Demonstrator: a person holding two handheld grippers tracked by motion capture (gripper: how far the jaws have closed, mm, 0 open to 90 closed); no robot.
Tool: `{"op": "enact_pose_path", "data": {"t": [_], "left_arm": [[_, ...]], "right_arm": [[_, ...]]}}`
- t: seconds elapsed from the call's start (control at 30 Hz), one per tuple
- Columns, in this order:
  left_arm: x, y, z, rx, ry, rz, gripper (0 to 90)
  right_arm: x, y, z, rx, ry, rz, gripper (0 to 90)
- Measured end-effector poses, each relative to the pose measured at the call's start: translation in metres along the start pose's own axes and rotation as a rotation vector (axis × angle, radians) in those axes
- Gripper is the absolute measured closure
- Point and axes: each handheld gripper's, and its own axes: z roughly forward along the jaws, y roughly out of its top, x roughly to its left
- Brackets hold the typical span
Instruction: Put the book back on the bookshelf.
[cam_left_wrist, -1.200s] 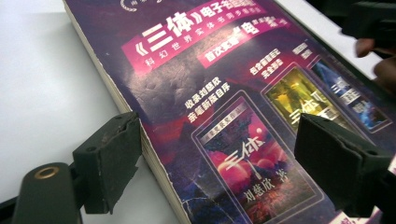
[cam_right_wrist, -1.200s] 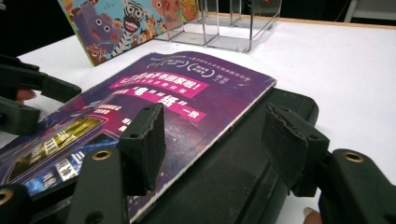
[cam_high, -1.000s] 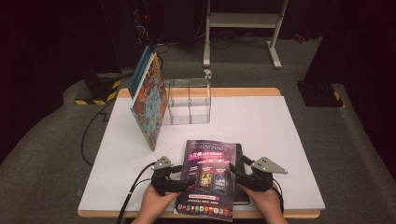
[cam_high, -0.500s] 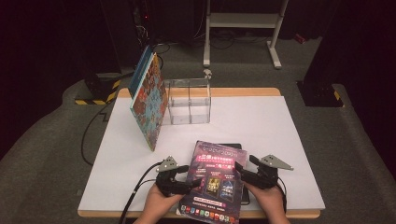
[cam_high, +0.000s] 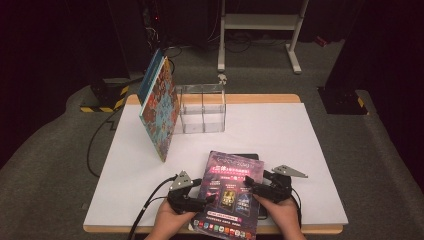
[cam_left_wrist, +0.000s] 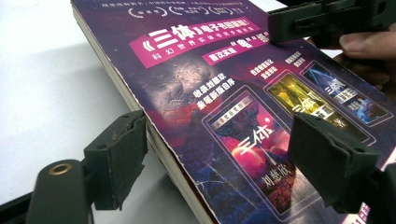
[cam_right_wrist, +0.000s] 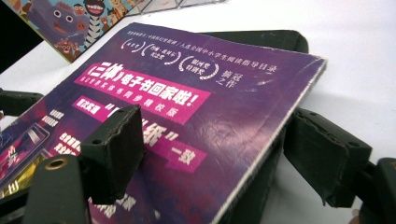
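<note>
The purple book (cam_high: 230, 192) lies tilted at the table's (cam_high: 280, 130) near edge. The left gripper (cam_high: 206, 200) and the right gripper (cam_high: 250, 186) straddle its opposite edges; the right jaws have just been opening, and both pairs apparently stand clear of the cover.

A purple paperback book (cam_high: 230, 192) with pink title bands and small cover pictures lies front-up and slightly askew at the table's near edge, its far end apparently propped on a dark flat object (cam_right_wrist: 261, 39) beneath it.

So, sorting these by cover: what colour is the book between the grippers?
Dark purple with magenta banners, the book shows best in the right gripper view.
</note>
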Motion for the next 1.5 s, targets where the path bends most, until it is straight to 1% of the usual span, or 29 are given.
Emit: {"op": "enact_pose_path", "data": {"t": [0.07,0.1,0.13,0.17,0.23,0.3,0.37,0.43,0.47,0.53,0.57,0.63,0.67,0.7,0.77,0.8,0.87,0.9,0.97,1.03,1.1,1.17,1.23,1.3,1.37,1.4,1.47,1.5], "left_arm": [[0.000,0.000,0.000,-0.001,0.001,0.001,21.1],[0.000,0.000,0.000,0.000,0.002,-0.003,21.2],[0.000,0.001,0.000,0.008,0.002,0.001,21.2],[0.000,0.001,0.000,0.010,0.002,0.001,21.2],[0.000,0.001,0.001,0.011,0.000,-0.007,21.6],[0.001,0.002,0.002,0.013,-0.002,-0.010,22.2],[0.001,0.002,0.002,0.017,0.000,-0.001,22.5],[0.001,0.002,0.002,0.014,0.000,-0.003,22.7],[0.001,0.002,0.003,0.012,0.002,-0.006,22.7],[0.001,0.003,0.003,0.009,0.006,-0.006,23.1],[0.000,0.003,0.003,0.005,0.008,-0.011,23.1],[0.002,0.004,0.004,0.011,0.012,-0.004,23.8],[0.002,0.005,0.006,0.003,0.014,-0.001,24.3],[0.001,0.006,0.007,-0.002,0.017,-0.008,24.8],[0.003,0.007,0.008,-0.001,0.017,0.001,25.3],[0.003,0.008,0.010,-0.009,0.015,-0.010,25.3],[0.003,0.008,0.011,-0.011,0.018,-0.002,25.6],[0.002,0.008,0.012,-0.021,0.021,-0.001,25.6],[0.001,0.009,0.012,-0.024,0.030,0.016,25.8],[0.000,0.009,0.011,-0.025,0.029,0.013,26.7],[0.001,0.008,0.010,-0.030,0.034,0.023,25.8],[0.002,0.008,0.010,-0.033,0.035,0.023,24.6],[0.002,0.008,0.011,-0.038,0.037,0.010,23.2],[0.002,0.008,0.012,-0.036,0.035,0.009,22.3],[0.001,0.007,0.013,-0.036,0.033,0.013,23.9],[0.000,0.007,0.014,-0.038,0.039,0.020,24.2],[-0.001,0.007,0.015,-0.043,0.045,0.005,24.2],[-0.001,0.007,0.015,-0.037,0.046,-0.002,24.4]], "right_arm": [[0.000,0.003,0.003,0.019,0.003,0.005,17.4],[-0.001,0.006,0.005,0.026,0.001,-0.002,17.4],[-0.001,0.007,0.005,0.031,-0.005,0.002,18.5],[-0.001,0.008,0.006,0.028,-0.012,-0.005,20.9],[-0.001,0.011,0.005,0.013,-0.033,-0.014,28.5],[-0.004,0.014,0.004,-0.005,-0.043,-0.013,38.2],[-0.007,0.016,0.003,-0.017,-0.044,-0.019,46.0],[-0.009,0.018,0.001,-0.039,-0.042,-0.007,55.1],[-0.010,0.019,0.001,-0.048,-0.041,-0.014,58.4],[-0.010,0.022,0.002,-0.061,-0.036,-0.019,62.8],[-0.009,0.023,0.003,-0.063,-0.041,-0.028,63.3],[-0.010,0.026,0.007,-0.068,-0.045,-0.032,63.8],[-0.010,0.027,0.008,-0.073,-0.048,-0.037,63.9],[-0.011,0.028,0.011,-0.076,-0.054,-0.037,64.0],[-0.014,0.031,0.014,-0.081,-0.058,-0.033,63.9],[-0.015,0.032,0.015,-0.084,-0.062,-0.034,63.7],[-0.017,0.036,0.018,-0.082,-0.072,-0.042,62.1],[-0.018,0.038,0.019,-0.076,-0.084,-0.049,59.3],[-0.020,0.040,0.021,-0.057,-0.107,-0.051,52.0],[-0.022,0.039,0.021,-0.037,-0.122,-0.047,43.9],[-0.021,0.036,0.016,-0.033,-0.128,-0.049,36.3],[-0.017,0.031,0.008,-0.038,-0.131,-0.052,32.2],[-0.012,0.024,-0.001,-0.041,-0.118,-0.055,29.4],[-0.006,0.016,-0.010,-0.032,-0.102,-0.057,27.7],[0.001,0.007,-0.017,-0.023,-0.086,-0.058,27.0],[0.002,0.005,-0.019,-0.019,-0.081,-0.055,26.9],[0.005,-0.001,-0.021,-0.005,-0.069,-0.043,26.7],[0.006,-0.003,-0.020,0.019,-0.046,-0.035,26.7]]}}
